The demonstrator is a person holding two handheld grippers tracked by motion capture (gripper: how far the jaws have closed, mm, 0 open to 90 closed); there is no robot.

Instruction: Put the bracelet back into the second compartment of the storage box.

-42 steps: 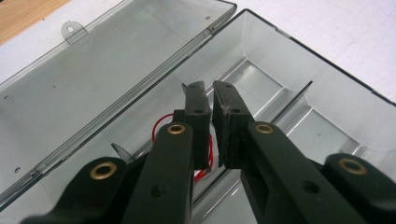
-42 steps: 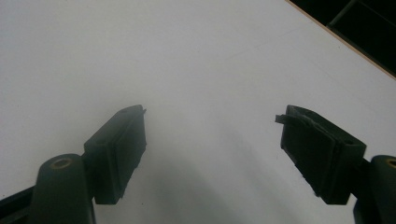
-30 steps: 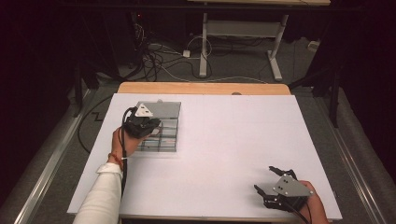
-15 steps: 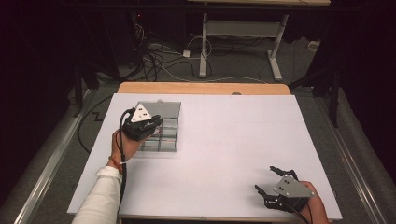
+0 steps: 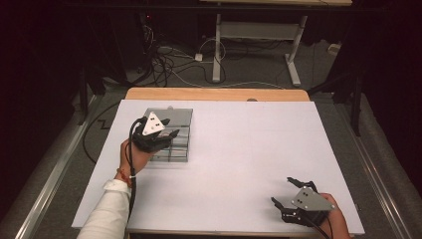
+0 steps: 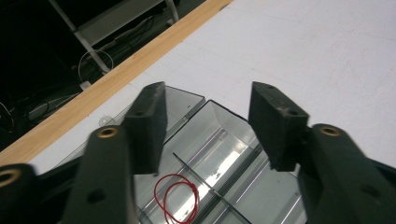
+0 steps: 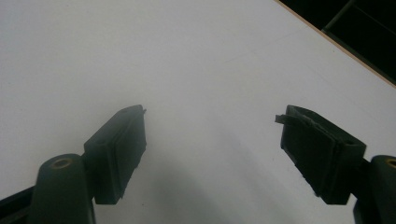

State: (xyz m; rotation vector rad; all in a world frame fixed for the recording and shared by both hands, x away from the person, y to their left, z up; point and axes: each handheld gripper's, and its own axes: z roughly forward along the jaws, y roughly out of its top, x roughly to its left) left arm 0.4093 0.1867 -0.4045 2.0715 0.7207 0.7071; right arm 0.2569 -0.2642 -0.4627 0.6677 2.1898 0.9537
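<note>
In the high view, a white table (image 5: 239, 164) with a wooden far edge stands before a dark floor strewn with cables (image 5: 169, 59) and the legs of a second desk (image 5: 254, 45). A clear compartment box (image 5: 171, 133) lies on the table's left part, its long side running from the near edge toward the far edge, well apart from everything else on the white surface. The left gripper (image 5: 160, 137) hovers over the box's near left portion and hides some of its compartments; a hand (image 5: 133, 155) and white sleeve (image 5: 107, 214) come in from below. The right gripper (image 5: 293, 196) rests near the table's near right corner, well apart from the box, jaws spread and holding nothing. In the left gripper view, the jaws have just been opening and now stand apart over the box with nothing pressed between the pads (image 6: 147, 126). Below them a thin red wire loop (image 6: 180, 198) lies coiled in one compartment, just beside a divider wall; the box's lid lies open toward the wooden edge (image 6: 116, 79). In the right gripper view, the jaws stand wide over bare white tabletop, empty, with the table's edge (image 7: 336, 44) crossing the upper right corner.
</note>
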